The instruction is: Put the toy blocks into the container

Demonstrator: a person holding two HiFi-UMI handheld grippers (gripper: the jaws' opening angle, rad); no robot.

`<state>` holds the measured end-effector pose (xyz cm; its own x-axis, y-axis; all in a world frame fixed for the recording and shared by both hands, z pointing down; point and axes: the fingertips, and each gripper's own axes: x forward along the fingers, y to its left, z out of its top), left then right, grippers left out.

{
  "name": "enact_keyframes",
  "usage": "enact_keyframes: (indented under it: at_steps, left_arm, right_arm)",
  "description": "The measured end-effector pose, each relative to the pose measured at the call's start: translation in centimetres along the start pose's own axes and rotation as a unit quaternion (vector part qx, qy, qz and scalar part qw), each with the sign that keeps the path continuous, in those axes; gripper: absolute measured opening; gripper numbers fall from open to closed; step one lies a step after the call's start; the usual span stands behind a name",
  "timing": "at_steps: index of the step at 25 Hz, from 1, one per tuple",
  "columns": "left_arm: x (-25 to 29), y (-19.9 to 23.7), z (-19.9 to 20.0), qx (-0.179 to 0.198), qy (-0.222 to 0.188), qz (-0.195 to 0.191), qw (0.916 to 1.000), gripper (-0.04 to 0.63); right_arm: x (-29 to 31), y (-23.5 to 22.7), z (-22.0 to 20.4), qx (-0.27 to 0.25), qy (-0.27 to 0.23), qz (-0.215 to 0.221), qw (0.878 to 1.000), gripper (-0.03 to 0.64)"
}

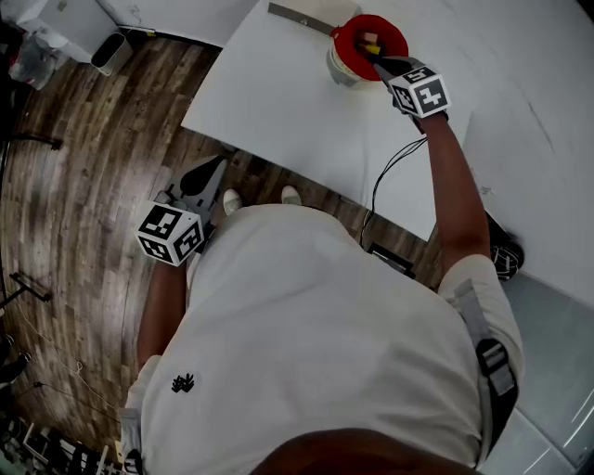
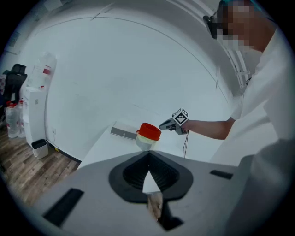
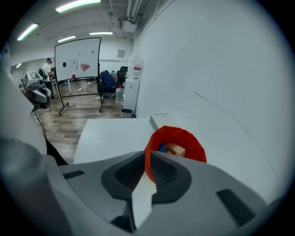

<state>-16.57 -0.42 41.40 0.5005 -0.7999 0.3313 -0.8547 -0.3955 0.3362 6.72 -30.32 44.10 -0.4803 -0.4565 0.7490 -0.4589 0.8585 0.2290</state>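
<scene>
My left gripper (image 1: 212,170) hangs low at my side over the wood floor (image 1: 83,186), just off the near edge of the white table (image 1: 278,93). Its jaws are pressed together at the tips with nothing between them, and its camera looks across the table toward the container.

My right arm reaches out over the table, a black cable (image 1: 390,172) trailing from it across the tabletop. The right gripper (image 1: 371,57) hovers at the red rim of the container (image 1: 394,32), its jaws also closed tip to tip and empty.

The container stands near the table's far edge. Inside it lie the toy blocks: a tan wooden block (image 3: 175,149) on top, with a blue block (image 3: 162,148) beside it.

Just behind the container a flat grey bar (image 1: 302,19) lies on the table. Farther off, across the room, stand a water dispenser (image 3: 133,80) and a whiteboard (image 3: 78,55).
</scene>
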Motion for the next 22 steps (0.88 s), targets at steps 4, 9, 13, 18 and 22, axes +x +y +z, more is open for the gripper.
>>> enact_keyframes:
  at_steps: [4, 9, 13, 18, 22]
  left_arm:
    - [-0.6, 0.6, 0.0, 0.009, 0.001, -0.016, 0.9998, 0.006]
    - [-1.7, 1.4, 0.5, 0.015, -0.003, -0.030, 0.9994, 0.006]
    - [-2.8, 2.4, 0.3, 0.012, 0.007, -0.040, 0.9991, 0.006]
    - [-3.7, 2.5, 0.0, 0.011, 0.013, -0.067, 0.9976, 0.006]
    - [-3.0, 2.5, 0.1, 0.015, 0.016, -0.081, 0.9965, 0.006]
  right_arm:
    - [-1.3, 5.6, -1.1, 0.042, -0.037, 0.005, 0.998, 0.023]
    - [-2.6, 13.0, -2.1, 0.110, -0.083, 0.025, 0.990, 0.012]
    - [-2.8, 18.8, -2.3, 0.163, -0.118, 0.050, 0.978, 0.011]
    - [-3.5, 24.8, -2.3, 0.220, -0.146, 0.078, 0.962, 0.009]
    - [-4.3, 27.7, -1.9, 0.225, -0.160, 0.092, 0.957, 0.009]
